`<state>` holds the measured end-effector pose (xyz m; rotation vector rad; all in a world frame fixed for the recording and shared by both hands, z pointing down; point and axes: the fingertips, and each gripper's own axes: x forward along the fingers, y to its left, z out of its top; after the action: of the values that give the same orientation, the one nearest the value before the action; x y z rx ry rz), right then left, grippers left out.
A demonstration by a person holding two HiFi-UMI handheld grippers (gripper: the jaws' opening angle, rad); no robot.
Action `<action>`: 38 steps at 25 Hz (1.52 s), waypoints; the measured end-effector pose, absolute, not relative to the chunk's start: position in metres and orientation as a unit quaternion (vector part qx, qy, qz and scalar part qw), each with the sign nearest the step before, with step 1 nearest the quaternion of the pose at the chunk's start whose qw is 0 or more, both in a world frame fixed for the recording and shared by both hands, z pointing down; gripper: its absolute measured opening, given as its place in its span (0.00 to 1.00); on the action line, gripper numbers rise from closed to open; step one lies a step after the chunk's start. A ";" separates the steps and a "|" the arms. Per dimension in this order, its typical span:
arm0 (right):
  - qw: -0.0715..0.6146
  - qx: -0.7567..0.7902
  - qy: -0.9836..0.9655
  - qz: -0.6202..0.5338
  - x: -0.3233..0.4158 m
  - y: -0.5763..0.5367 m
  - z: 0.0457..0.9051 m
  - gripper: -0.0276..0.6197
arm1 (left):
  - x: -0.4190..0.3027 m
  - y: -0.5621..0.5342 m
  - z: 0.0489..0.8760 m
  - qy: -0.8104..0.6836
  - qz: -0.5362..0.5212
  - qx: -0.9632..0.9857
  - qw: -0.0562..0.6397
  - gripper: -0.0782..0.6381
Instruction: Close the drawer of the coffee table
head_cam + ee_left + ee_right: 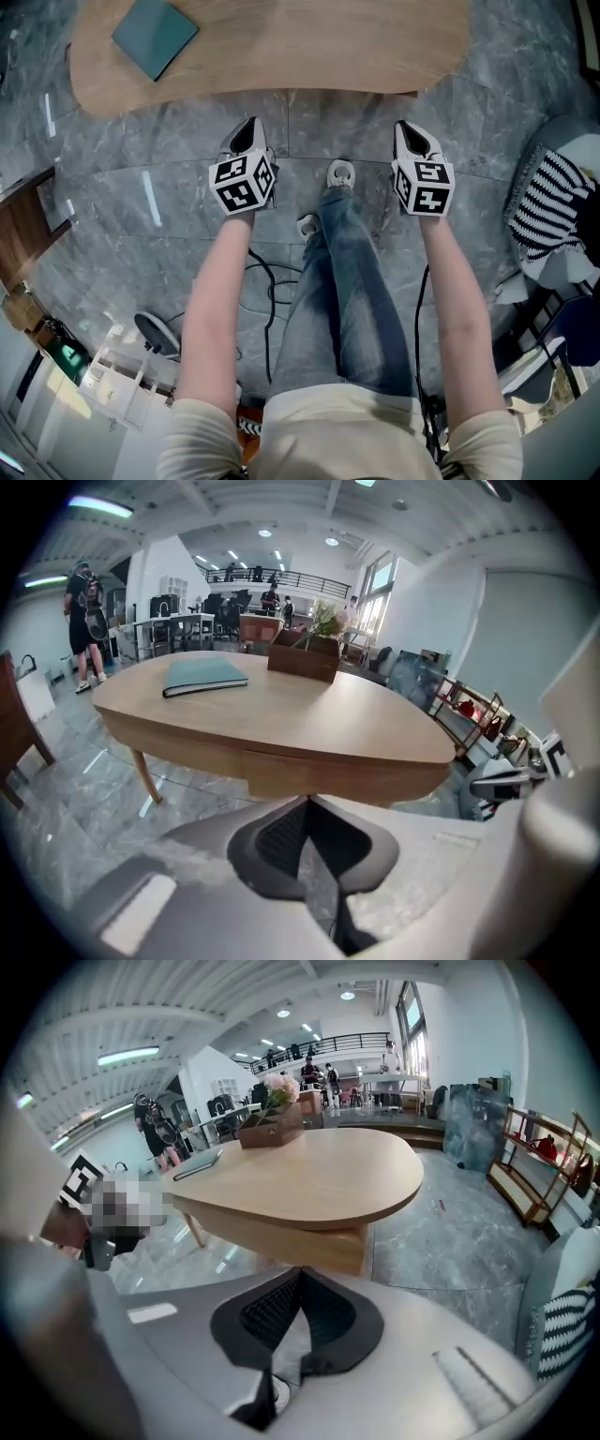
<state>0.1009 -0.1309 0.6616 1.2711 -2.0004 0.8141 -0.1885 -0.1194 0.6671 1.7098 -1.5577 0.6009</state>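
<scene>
The light wooden coffee table (281, 47) lies at the top of the head view, with a teal book (155, 36) on it. In the left gripper view its drawer front (281, 775) looks flush with the table's apron. My left gripper (246, 136) and right gripper (410, 136) hover side by side over the floor just short of the table's near edge. They point down at it and touch nothing. In both gripper views the left gripper (307, 803) and right gripper (300, 1274) have their jaws pressed together with nothing between them.
The person's legs and shoes (339, 173) stand between the two grippers. A striped cloth (548, 202) lies on a seat at the right, and cables (267, 281) trail on the grey marble floor. A wooden flower box (305, 656) sits on the table's far side. Dark wooden furniture (23, 225) stands at the left.
</scene>
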 end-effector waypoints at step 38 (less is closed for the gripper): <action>0.153 0.485 -0.819 0.266 0.017 0.065 0.397 0.04 | -0.151 0.084 0.432 -0.573 0.115 0.726 0.362 0.11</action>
<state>0.0175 0.0650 0.3974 1.3907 -2.3503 0.7617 -0.1506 0.0844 0.4318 1.8707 -1.4759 0.2963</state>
